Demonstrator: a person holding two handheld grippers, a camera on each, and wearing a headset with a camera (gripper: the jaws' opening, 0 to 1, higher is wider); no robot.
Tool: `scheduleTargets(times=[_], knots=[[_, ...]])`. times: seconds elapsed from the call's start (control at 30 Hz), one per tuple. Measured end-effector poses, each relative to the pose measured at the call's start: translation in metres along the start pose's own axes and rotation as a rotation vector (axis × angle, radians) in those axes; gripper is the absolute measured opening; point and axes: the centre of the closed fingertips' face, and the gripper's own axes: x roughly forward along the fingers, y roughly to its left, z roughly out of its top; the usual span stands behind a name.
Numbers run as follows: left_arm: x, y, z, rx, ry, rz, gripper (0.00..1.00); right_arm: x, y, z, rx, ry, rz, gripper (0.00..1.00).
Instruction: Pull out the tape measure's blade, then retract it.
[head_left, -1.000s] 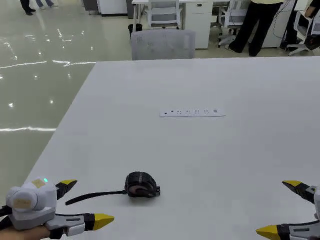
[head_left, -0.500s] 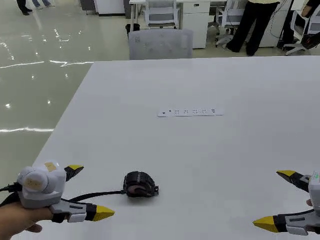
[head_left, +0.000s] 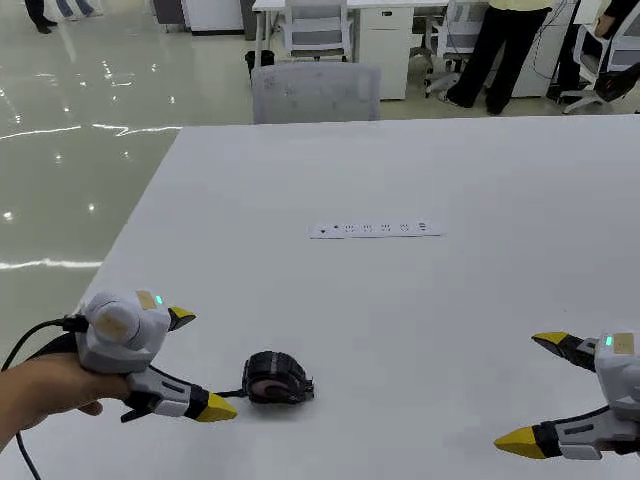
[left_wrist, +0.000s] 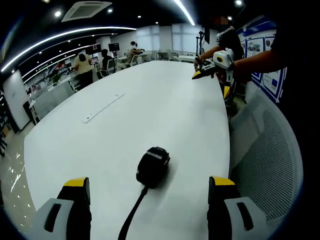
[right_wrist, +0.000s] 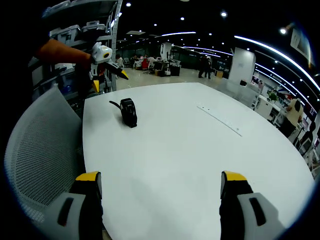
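A black tape measure (head_left: 277, 378) lies on the white table (head_left: 400, 300) near the front left, with its blade in. Its black wrist strap (left_wrist: 131, 220) trails back toward my left gripper (head_left: 203, 363). That gripper is open just left of the case, one yellow-tipped finger on each side of the strap. In the left gripper view the tape measure (left_wrist: 153, 166) sits a short way ahead of the spread jaws, untouched. My right gripper (head_left: 528, 390) hangs open at the front right, far from the tape measure (right_wrist: 129, 111).
A white power strip (head_left: 375, 229) lies flat mid-table. A grey mesh chair (head_left: 315, 92) stands at the far edge, with people and desks beyond. The table's left edge runs close to the left gripper. Another mesh chair (left_wrist: 270, 165) stands at the near side.
My left gripper has come forward and right, closing on the tape measure and covering most of the strap. The right gripper rose slightly. The tape measure has stayed put.
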Motion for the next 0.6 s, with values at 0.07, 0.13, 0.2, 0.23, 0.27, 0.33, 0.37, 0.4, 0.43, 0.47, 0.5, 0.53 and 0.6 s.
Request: scheduleTargets(times=[0.07,0.13,0.2,0.23,0.27,0.33,0.37,0.4,0.43,0.47,0.5,0.53,0.6], knots=[[0.007,-0.004,-0.002,0.008,0.028,-0.037,0.93,0.002,-0.002,0.001,0.0,-0.001,0.004,1.0],[0.014,-0.005,-0.007,0.041,0.073,-0.054,0.91,0.004,-0.003,0.001,-0.002,0.002,0.007,1.0],[0.022,-0.006,-0.017,0.126,0.146,-0.062,0.88,0.006,-0.002,0.008,0.026,-0.02,0.017,1.0],[0.024,-0.007,-0.022,0.157,0.182,-0.073,0.87,0.007,-0.002,0.012,0.033,-0.031,0.023,1.0],[0.027,-0.011,-0.023,0.176,0.194,-0.093,0.87,0.008,-0.003,0.016,0.027,-0.038,0.022,1.0],[0.031,-0.013,-0.02,0.163,0.19,-0.106,0.87,0.01,-0.002,0.02,0.025,-0.041,0.025,1.0],[0.033,-0.013,-0.019,0.166,0.199,-0.113,0.87,0.013,-0.002,0.02,0.016,-0.037,0.03,1.0],[0.035,-0.013,-0.018,0.171,0.199,-0.116,0.87,0.015,-0.003,0.02,0.013,-0.037,0.031,1.0],[0.037,-0.011,-0.016,0.173,0.2,-0.118,0.87,0.018,-0.003,0.02,0.007,-0.034,0.034,1.0],[0.037,-0.011,-0.015,0.171,0.202,-0.12,0.87,0.019,-0.003,0.02,0.004,-0.027,0.04,1.0],[0.038,-0.01,-0.013,0.168,0.202,-0.123,0.87,0.02,-0.002,0.019,-0.003,-0.021,0.044,1.0],[0.039,-0.01,-0.011,0.167,0.199,-0.127,0.87,0.021,-0.002,0.02,-0.013,-0.016,0.047,1.0],[0.042,-0.007,-0.008,0.172,0.2,-0.132,0.86,0.024,-0.001,0.022,-0.03,-0.009,0.055,1.0]])
